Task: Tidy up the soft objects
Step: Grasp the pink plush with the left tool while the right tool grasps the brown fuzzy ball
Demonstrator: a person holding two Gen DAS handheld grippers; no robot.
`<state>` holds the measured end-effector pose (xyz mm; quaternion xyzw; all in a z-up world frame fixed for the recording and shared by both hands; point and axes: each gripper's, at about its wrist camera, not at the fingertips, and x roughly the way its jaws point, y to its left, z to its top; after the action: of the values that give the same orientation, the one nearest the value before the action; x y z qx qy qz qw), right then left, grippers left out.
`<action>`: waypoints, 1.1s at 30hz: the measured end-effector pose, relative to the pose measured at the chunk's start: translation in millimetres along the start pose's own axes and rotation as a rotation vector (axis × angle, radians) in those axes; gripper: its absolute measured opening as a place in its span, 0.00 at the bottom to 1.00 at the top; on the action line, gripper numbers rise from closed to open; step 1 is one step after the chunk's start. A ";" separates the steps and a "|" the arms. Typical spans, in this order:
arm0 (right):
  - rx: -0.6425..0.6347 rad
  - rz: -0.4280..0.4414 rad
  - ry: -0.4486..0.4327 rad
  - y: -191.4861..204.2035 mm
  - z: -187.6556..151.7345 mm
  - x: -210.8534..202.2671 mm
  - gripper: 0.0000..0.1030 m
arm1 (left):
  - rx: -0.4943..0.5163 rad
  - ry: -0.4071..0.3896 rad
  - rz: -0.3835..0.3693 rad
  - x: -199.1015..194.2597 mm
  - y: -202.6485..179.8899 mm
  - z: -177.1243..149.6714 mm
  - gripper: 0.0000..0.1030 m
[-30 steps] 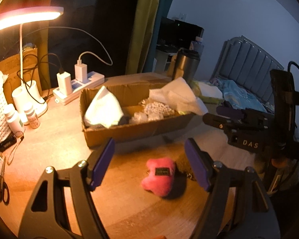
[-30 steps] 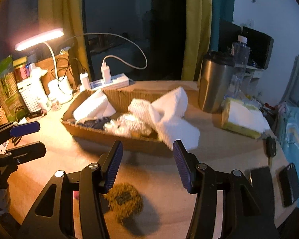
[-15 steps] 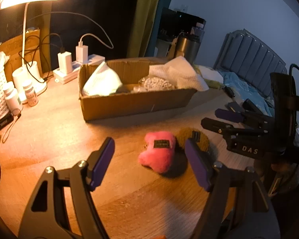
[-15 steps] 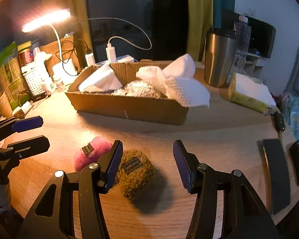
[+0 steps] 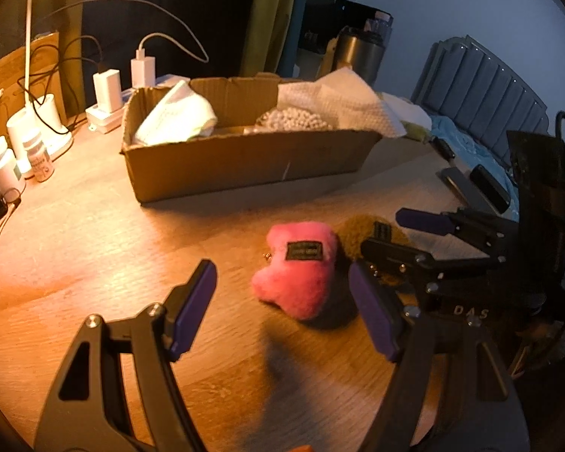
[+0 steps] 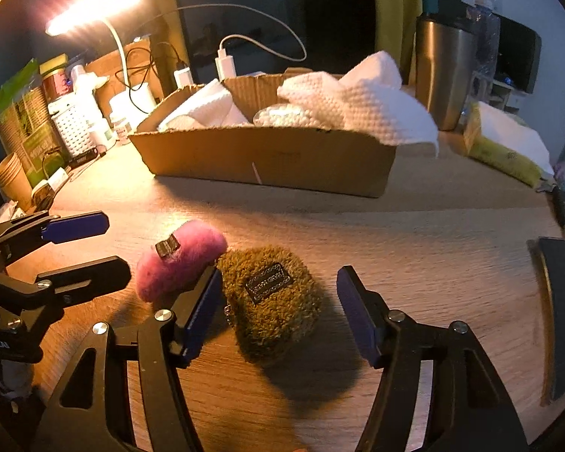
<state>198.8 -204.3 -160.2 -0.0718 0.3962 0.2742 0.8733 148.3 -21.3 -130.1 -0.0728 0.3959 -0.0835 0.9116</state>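
In the left wrist view, a warm-lit wooden tabletop fills the lower frame. The left gripper hangs over it with its purple-padded jaws standing wide, nothing pressed between them. Just ahead of the gap lies a fluffy pink plush pouch with a dark label, and an olive-brown fuzzy pouch touches its right side. The right gripper reaches in from the right, straddling the olive pouch. Behind them sits a shallow brown cardboard box holding white folded cloths. At the left are a white desk lamp, a white power strip with chargers and small white bottles. A grey ribbed headboard and a pale wall close the room at right.

In the right wrist view, the right gripper has just been widening its jaws; the olive pouch lies between them, the left pad close against it and the right pad clear, so it is not gripped. The pink pouch rests touching it on the left, with the left gripper beside it. The box stands beyond, a steel tumbler to its right, and yellow curtains hang behind.
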 end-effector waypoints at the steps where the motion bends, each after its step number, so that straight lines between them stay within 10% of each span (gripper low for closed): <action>1: 0.000 0.001 0.003 -0.5 -0.2 1.6 0.65 | 0.001 0.005 0.002 2.5 -0.5 0.0 0.72; 15: 0.007 0.022 0.032 -13.0 -3.2 13.2 0.63 | 0.021 0.064 0.037 36.3 -8.4 1.1 0.72; 23: 0.005 0.051 0.024 -20.8 -6.7 8.0 0.36 | 0.048 0.095 0.074 50.6 -15.3 1.9 0.72; 33: 0.067 0.016 -0.014 -55.3 -2.7 -6.1 0.32 | 0.089 0.096 0.061 61.8 -26.7 3.9 0.42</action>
<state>223.4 -254.2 -162.7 -0.0375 0.3997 0.2684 0.8757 190.3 -60.1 -165.9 -0.0158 0.4372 -0.0765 0.8960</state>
